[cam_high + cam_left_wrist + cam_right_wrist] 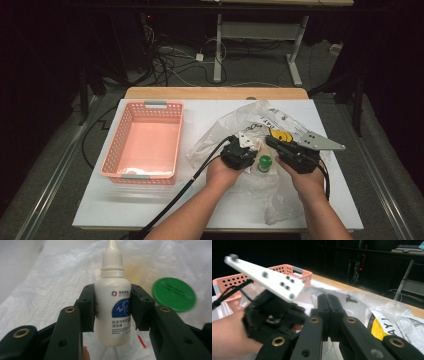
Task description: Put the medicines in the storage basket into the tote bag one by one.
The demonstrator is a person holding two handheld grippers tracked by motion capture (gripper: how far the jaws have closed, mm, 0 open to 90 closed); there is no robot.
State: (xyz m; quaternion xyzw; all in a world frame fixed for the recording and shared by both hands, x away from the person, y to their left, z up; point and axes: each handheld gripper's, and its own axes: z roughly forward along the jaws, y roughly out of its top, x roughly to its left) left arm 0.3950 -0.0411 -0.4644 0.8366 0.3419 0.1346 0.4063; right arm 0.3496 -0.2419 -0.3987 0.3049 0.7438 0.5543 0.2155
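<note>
My left gripper point(112, 307) is shut on a small white dropper bottle point(113, 297) with a blue label and a ribbed white cap, held upright by its body. Behind it lies a crumpled clear plastic bag point(50, 282), and a round green cap point(174, 294) rests on the bag to the bottle's right. From above, the left gripper point(240, 150) sits over the bag point(235, 122), with the green cap point(264, 162) between the two hands. My right gripper point(327, 298) has its jaws pressed together, with nothing visible between them. It point(280, 145) hovers over the bag's right part.
An empty pink perforated basket point(145, 142) stands on the left of the white table point(150, 205). Printed packaging with a yellow patch point(377, 328) lies inside the bag. The left gripper's black cable point(175, 200) trails to the front edge. Desk legs and cables sit beyond the far edge.
</note>
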